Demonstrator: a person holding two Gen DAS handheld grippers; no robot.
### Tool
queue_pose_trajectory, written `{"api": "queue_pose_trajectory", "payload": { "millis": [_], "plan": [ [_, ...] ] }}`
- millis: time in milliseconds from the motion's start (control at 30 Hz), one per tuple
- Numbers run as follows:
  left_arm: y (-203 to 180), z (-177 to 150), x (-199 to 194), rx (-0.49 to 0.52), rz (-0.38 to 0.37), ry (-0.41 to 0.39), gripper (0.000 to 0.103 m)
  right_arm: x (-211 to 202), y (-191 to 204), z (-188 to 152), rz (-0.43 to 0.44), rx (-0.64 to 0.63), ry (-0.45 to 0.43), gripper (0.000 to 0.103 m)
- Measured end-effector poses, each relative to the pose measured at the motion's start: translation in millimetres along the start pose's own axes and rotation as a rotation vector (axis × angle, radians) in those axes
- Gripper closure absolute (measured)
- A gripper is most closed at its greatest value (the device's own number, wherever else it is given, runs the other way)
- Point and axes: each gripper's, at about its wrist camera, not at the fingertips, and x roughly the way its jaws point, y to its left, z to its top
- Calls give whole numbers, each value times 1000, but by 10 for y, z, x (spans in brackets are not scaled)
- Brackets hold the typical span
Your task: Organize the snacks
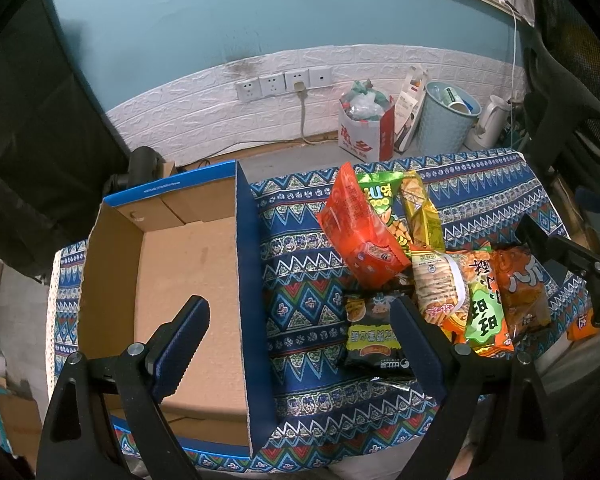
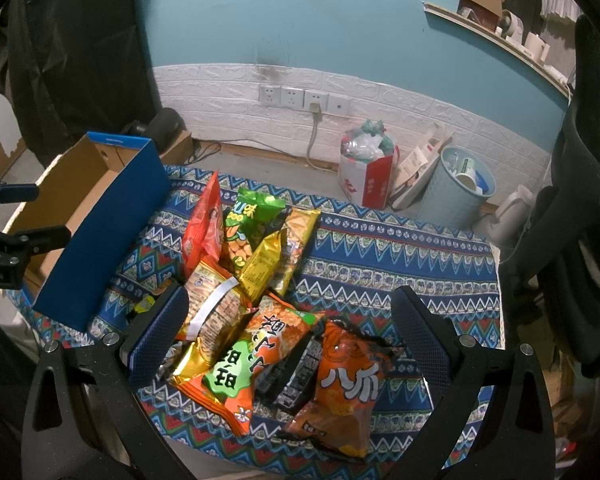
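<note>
Both grippers hang spread and empty, the left gripper (image 1: 304, 344) straddling the empty cardboard box's (image 1: 242, 248) wall, the right gripper (image 2: 290, 332) above the heaped snack packets (image 2: 236, 280) on the patterned cloth (image 2: 400, 256); best to pinch one top packet by its edge

A cardboard box (image 1: 188, 264) with blue outer walls and a plain brown inside stands open on the left of the patterned cloth; nothing lies in it. To its right the snack packets lie in a loose pile. At the far side a red packet (image 1: 360, 232) leans against a green packet (image 1: 382, 208) and a golden packet (image 1: 420, 216). Nearer lies a clear packet of rice crackers (image 1: 440, 284), partly under an orange and green packet (image 1: 482, 304). An orange-brown packet (image 2: 342, 388) lies on the right, and a black packet (image 1: 374, 332) lies flat, closest to the box.
</note>
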Motion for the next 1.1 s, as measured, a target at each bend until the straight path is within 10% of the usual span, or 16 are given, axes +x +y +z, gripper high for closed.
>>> {"api": "queue_pose_trajectory", "payload": {
  "millis": [1100],
  "plan": [
    [-22,-26,81,7,6,19,10,0,-13,-17,3,3,9,3]
  ]
}}
